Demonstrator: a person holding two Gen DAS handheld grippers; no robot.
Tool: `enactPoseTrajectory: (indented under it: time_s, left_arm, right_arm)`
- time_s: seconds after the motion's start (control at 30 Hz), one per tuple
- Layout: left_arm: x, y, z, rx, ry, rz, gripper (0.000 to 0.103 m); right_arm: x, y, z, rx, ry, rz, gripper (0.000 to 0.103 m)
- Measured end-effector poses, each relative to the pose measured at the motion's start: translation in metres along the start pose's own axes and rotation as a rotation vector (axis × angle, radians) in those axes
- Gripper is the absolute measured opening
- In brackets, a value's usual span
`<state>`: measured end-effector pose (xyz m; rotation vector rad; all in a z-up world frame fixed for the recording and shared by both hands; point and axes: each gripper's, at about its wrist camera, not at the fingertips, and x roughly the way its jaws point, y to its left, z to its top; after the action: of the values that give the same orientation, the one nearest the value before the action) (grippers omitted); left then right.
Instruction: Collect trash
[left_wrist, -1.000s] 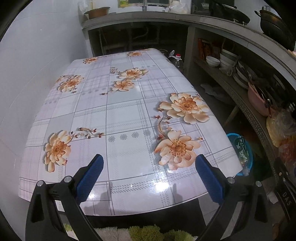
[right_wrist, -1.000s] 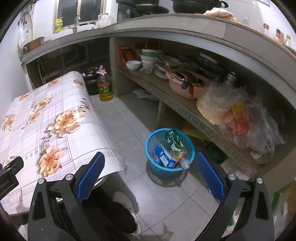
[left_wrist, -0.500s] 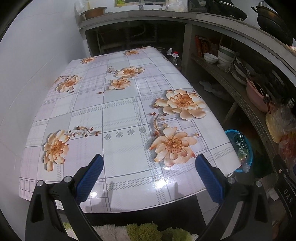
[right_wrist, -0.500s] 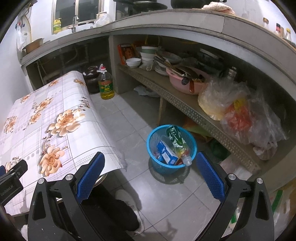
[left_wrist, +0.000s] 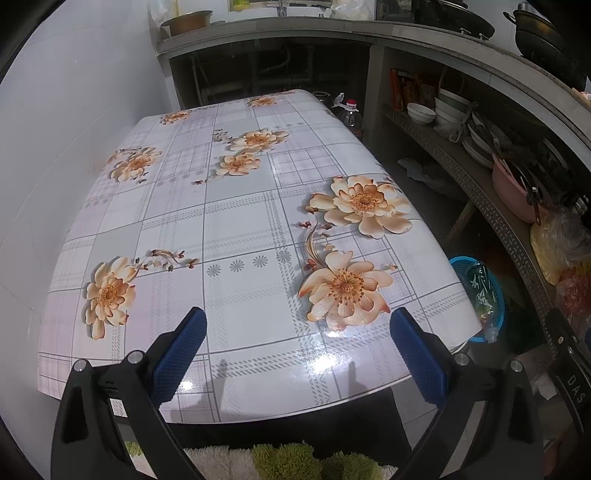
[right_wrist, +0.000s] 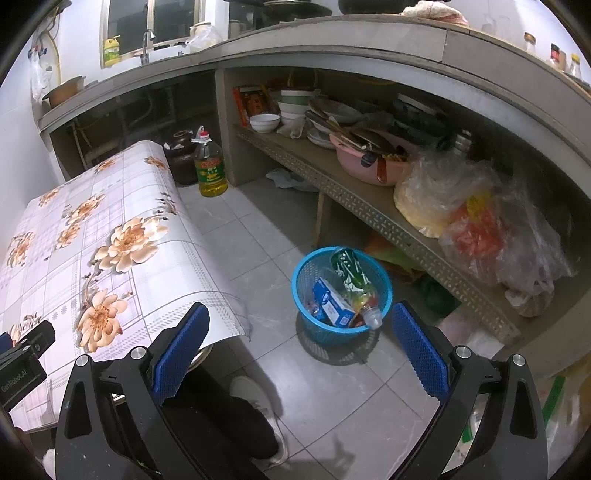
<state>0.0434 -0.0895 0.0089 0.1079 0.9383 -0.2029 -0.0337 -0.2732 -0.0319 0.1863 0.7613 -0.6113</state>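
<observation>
Nearest in the left wrist view, the left gripper (left_wrist: 297, 343) hangs over the near edge of the table (left_wrist: 240, 229), its blue-padded fingers (left_wrist: 181, 350) spread wide with nothing between them and touching nothing. Beyond them the flowered tablecloth (left_wrist: 258, 177) runs to the far edge.

In the right wrist view, the right gripper (right_wrist: 299, 343) is likewise spread wide and holds nothing; it hovers above the tiled floor (right_wrist: 258, 236), off the table's right edge. A shoe (right_wrist: 258, 406) shows on the floor just below its fingers.

Past the fingertips, on the floor between the table's near right corner and the low shelf (right_wrist: 369, 210), stands a blue basket (right_wrist: 341, 288). Inside it lie a blue carton (right_wrist: 334, 302) and a green plastic bottle (right_wrist: 352, 280), its cap poking over the rim.

Farther back, an oil bottle (right_wrist: 210, 166) stands on the floor by the table's far right corner, beside a dark jar (right_wrist: 181, 155).
</observation>
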Motion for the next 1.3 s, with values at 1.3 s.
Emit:
enactPoseTrajectory:
  time_s: [1.3]
  left_arm:
    - [0.0028,0.0005,-0.0016,0.003,0.015,-0.002,0.097]
  right_arm:
    - [-0.0005,0.0001,0.0004,0.001,0.0,-0.004,0.095]
